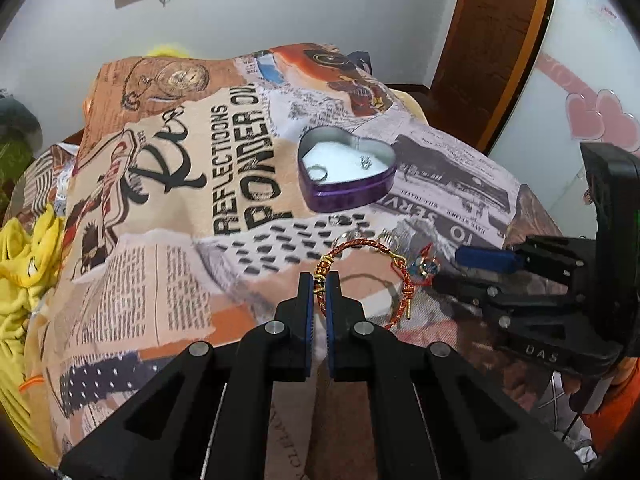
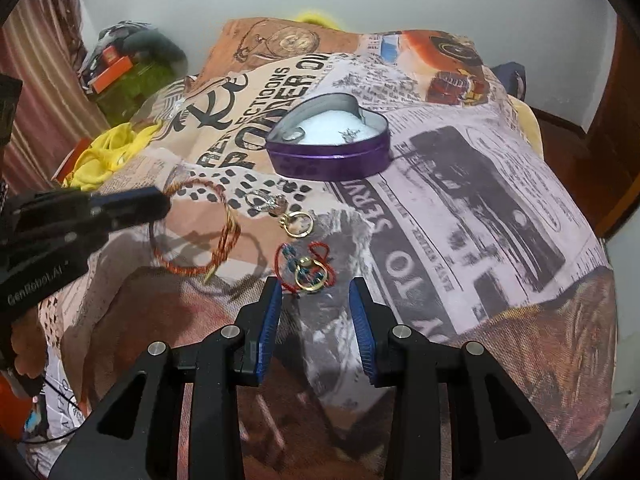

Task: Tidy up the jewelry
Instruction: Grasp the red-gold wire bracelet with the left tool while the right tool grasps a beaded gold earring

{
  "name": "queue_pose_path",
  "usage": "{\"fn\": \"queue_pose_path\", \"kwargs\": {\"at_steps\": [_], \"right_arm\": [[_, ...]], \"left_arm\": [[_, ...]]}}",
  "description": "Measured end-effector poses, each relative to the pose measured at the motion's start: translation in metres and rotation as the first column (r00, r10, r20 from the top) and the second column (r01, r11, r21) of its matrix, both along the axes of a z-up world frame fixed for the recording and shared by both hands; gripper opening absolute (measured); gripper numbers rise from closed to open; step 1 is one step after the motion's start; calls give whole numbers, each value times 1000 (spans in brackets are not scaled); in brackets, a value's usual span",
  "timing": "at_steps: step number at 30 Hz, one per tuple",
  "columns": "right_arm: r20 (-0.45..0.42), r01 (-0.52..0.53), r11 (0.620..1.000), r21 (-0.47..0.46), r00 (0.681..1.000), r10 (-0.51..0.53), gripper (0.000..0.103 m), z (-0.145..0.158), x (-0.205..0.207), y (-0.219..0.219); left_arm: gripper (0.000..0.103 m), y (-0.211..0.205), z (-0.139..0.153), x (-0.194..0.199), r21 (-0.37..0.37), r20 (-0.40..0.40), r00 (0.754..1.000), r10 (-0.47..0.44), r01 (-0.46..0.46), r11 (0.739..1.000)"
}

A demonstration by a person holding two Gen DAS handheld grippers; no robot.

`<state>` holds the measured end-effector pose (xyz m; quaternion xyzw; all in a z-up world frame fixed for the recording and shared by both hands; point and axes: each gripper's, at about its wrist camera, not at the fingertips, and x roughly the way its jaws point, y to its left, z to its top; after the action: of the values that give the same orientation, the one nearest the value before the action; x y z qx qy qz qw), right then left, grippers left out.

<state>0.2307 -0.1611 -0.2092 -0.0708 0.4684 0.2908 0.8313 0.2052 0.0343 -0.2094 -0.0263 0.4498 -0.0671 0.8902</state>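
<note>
Printed newspaper-collage cloth (image 1: 168,216) covers the whole work surface, under a pale wall. Your left gripper (image 1: 320,280) is clenched on the beaded part of the red braided bracelet (image 1: 360,246), whose loop hangs off toward 1 o'clock from the fingertips. The purple heart tin (image 1: 347,170) sits at 12 o'clock from that gripper, near but apart, its white lining already holding a ring and a small silver piece; your left hand looks the better placed for the drop (the bracelet is already in it). Your right gripper (image 2: 315,294) is released, jaws standing apart with nothing between the pads. The red cord charm with gold ring (image 2: 306,270) lies just ahead of it at 12 o'clock, on the cloth. Farther off at 11 o'clock lie a gold ring (image 2: 298,224) and a silver piece (image 2: 266,200).
</note>
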Motion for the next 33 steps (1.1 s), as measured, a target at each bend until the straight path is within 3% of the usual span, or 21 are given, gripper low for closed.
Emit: {"fn": "queue_pose_path", "kwargs": {"at_steps": [7,18,23,33], "right_arm": [[14,2,1000,12,1000,-2,31,0,7,7],[48,-18,998,-53,999,21,17,-10,5,17],[60,-19,998,-57,998,23,17,-9,3,16],[108,-2,1000,-20,994,4,17,14,-2,9]], "left_arm": [[4,6,-9,-3,-29,-12,1000,5,-5,1000],[4,5,-20,0,-38,-37,999,-2,1,999],[4,4,-19,-1,-33,-35,999,0,-1,999],[4,6,-5,-4,-34,-11,1000,13,-13,999]]}}
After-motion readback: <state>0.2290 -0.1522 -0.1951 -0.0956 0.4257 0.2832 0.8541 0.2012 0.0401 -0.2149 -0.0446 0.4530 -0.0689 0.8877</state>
